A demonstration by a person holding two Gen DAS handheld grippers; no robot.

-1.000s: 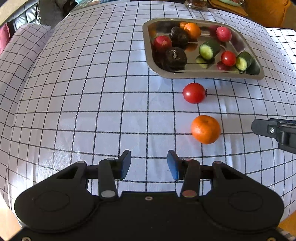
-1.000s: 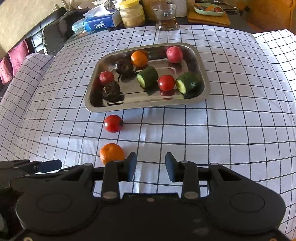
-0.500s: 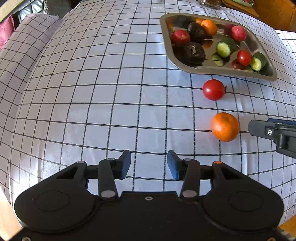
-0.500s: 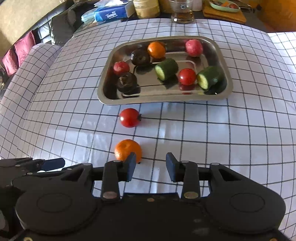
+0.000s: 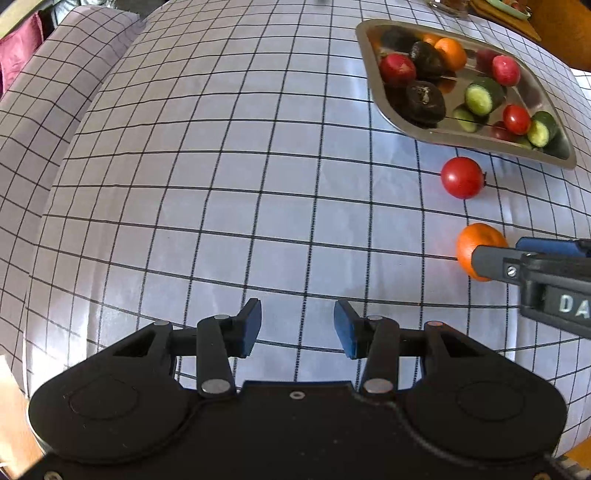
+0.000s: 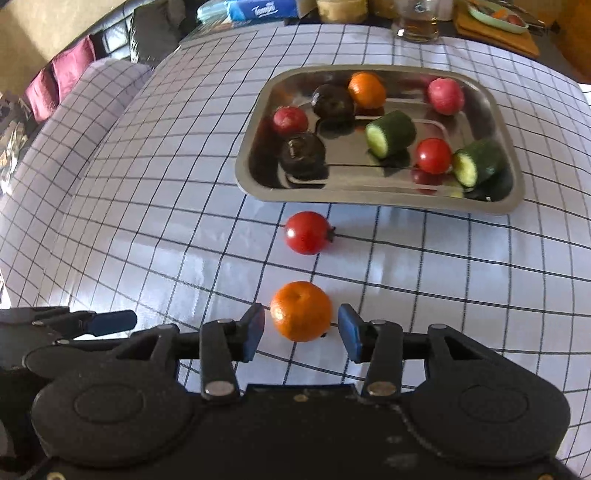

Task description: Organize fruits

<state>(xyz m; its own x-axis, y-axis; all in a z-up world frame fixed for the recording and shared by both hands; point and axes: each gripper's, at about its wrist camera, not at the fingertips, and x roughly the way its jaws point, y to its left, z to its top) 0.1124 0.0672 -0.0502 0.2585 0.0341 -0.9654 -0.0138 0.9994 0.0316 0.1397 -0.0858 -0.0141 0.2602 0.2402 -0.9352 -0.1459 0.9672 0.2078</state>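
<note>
Right tool [image 6: 301, 328] angled steeply down at the table [image 6: 443, 295], jaws just opened and parted, straddling the loose orange [image 6: 301, 311] with a sliver of gap on each side, pads not pressing. Left tool [image 5: 297, 328] likewise parted, nothing between its blue pads [image 5: 251, 326], hovering over bare checked cloth well to the left of that orange. Just beyond the orange, a loose tomato [image 6: 307, 232] lying on the cloth, short of the steel tray [image 6: 369, 197]. Beyond the tomato, inside the tray: a second orange [image 6: 366, 89], two dark round fruits [image 6: 332, 102], two cucumber pieces [image 6: 390, 133], a small tomato [image 6: 434, 156] and two pinkish-red fruits [image 6: 446, 96]. Far past the tray, at the table's edge, a glass [image 6: 419, 22] and a tissue pack [image 6: 262, 9].
</note>
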